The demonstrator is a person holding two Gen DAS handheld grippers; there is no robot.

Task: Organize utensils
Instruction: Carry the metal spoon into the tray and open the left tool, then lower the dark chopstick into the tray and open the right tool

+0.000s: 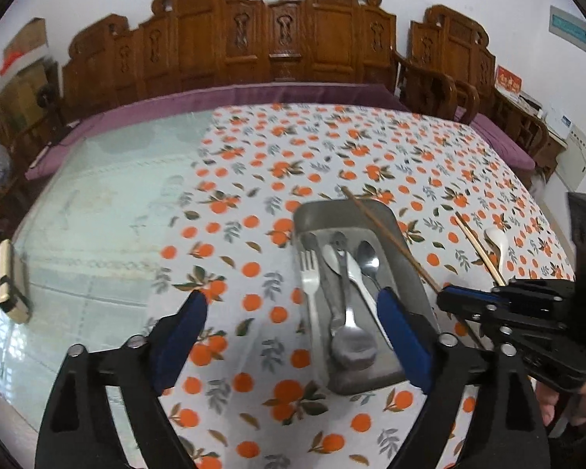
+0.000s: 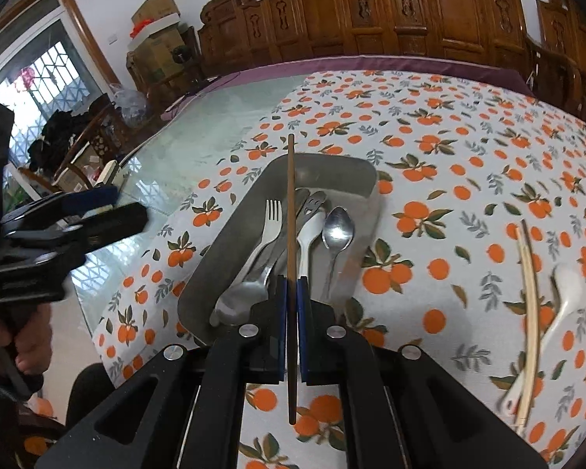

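My right gripper (image 2: 292,293) pinches a thin dark-brown wooden chopstick (image 2: 291,211) near its middle, over the grey rectangular metal tray (image 2: 334,168) holding a steel fork (image 2: 271,219) and spoons. My left gripper (image 1: 293,312) hangs spread and empty just left of the tray. I judge the chopstick could swivel in such a narrow grip and land across the rim, rolling onto the orange-printed tablecloth (image 2: 468,136). A pale chopstick (image 2: 531,305) and white ceramic spoon (image 2: 566,293) wait far right.

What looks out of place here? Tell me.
A pale chopstick and a white spoon lie loose on the tablecloth, right of the metal tray. The right tongs hold a brown chopstick above it.
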